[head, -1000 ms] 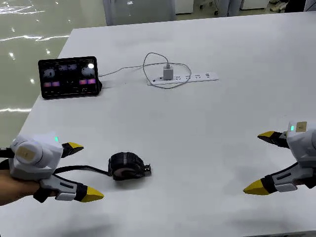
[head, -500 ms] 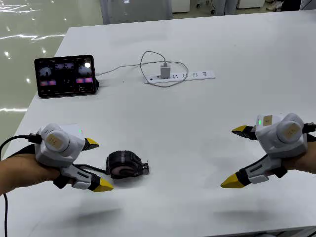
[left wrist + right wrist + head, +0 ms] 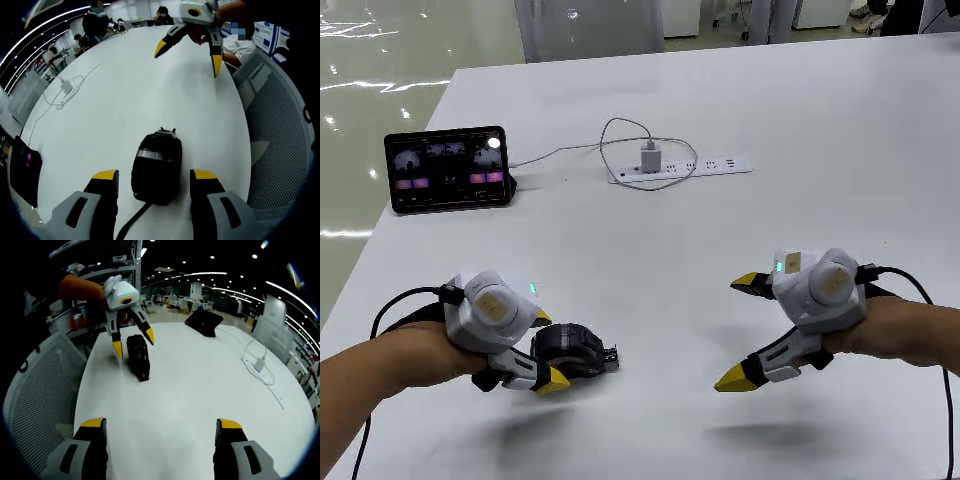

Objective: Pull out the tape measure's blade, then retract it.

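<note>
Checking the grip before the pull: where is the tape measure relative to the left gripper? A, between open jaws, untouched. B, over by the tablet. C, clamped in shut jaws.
A: the left gripper is open, the tape measure between its jaws with a gap on each side.

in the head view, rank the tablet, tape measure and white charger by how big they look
Largest to smallest:
1. tablet
2. tape measure
3. charger
The tape measure lies nearest the camera, which flatters it somewhat.
</note>
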{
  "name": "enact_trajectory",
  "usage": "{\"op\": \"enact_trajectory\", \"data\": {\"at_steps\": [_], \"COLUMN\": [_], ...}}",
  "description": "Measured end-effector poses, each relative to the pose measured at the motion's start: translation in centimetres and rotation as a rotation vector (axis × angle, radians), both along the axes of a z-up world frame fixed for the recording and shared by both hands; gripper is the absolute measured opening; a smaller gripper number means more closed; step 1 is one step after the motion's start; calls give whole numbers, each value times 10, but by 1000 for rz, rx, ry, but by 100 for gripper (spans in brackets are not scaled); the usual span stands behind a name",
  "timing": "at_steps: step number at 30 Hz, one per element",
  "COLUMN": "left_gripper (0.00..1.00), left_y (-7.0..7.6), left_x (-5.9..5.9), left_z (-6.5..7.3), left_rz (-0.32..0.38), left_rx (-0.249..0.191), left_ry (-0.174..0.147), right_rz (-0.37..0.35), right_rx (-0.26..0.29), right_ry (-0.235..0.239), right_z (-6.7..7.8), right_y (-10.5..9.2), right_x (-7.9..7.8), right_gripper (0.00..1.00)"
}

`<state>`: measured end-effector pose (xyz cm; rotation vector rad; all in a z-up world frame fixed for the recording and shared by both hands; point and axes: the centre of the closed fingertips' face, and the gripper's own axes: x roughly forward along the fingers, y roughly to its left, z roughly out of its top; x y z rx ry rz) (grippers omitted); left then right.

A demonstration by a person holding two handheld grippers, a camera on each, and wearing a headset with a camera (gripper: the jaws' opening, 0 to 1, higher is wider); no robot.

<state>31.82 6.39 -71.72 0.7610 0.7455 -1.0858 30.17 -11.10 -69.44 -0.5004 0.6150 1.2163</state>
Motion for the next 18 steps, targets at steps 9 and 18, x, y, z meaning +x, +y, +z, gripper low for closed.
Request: {"op": "enact_trajectory", "data": {"at_steps": [9, 18], "left_gripper": [49, 34], "left_y": [-7, -10], "left_x": [-1, -7], "left_z": [-2, -10], "left_rz": [-52, -87], "left_rx": [24, 50], "left_ry": [25, 42], "right_rz": [67, 84], "right_rx": [-23, -22], "right_ry": [-20, 34], "right_z": [-2, -17], "right_y": [27, 54], "right_x": [11, 10], "right_gripper": [80, 60]}}
